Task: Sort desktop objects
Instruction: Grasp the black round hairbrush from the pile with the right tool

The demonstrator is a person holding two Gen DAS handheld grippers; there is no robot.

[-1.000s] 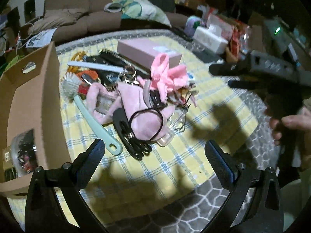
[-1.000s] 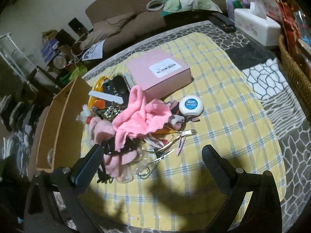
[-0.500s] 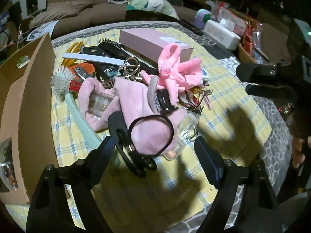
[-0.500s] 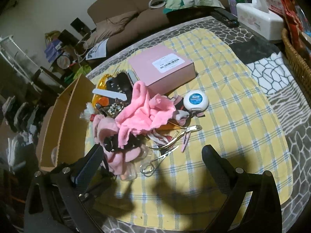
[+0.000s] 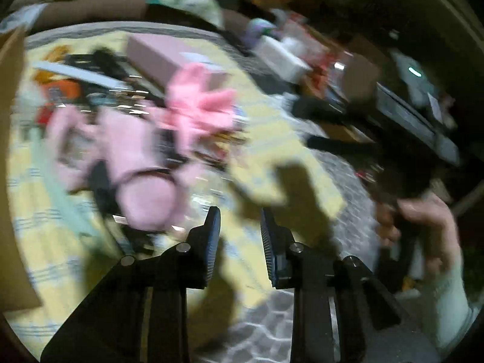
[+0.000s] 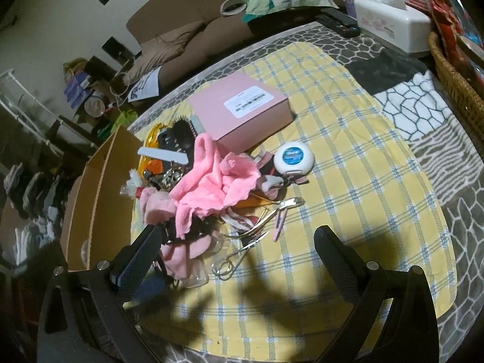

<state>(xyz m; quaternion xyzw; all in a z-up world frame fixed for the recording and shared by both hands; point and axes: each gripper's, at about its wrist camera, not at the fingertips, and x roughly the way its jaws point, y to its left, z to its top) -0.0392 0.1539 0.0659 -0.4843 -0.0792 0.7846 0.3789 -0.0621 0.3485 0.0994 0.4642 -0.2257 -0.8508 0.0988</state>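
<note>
Currently my left gripper [image 5: 239, 233] is closing, with a narrow gap left and nothing between the fingers; only yellow checked cloth [image 5: 257, 151] shows through it. Left view is badly smeared. The clutter pile [image 6: 211, 187] lies ahead and to the left of those jaws, its near edge, a pale pink cloth [image 5: 145, 193] ringed by a black hair tie [image 5: 151, 171], just beyond the left fingertip.

Right gripper [image 6: 239, 242]: jaws spread wide, empty, hovering over the cloth. From it the pile sits ahead-left; the cardboard box [image 6: 99, 196] stands touching the pile's far left side.

Judgement: the left hand is nearer the pile and the box. The green-handled brush is too blurred to give its axis. A closing grip on air suggests a re-opening before any pick.
</note>
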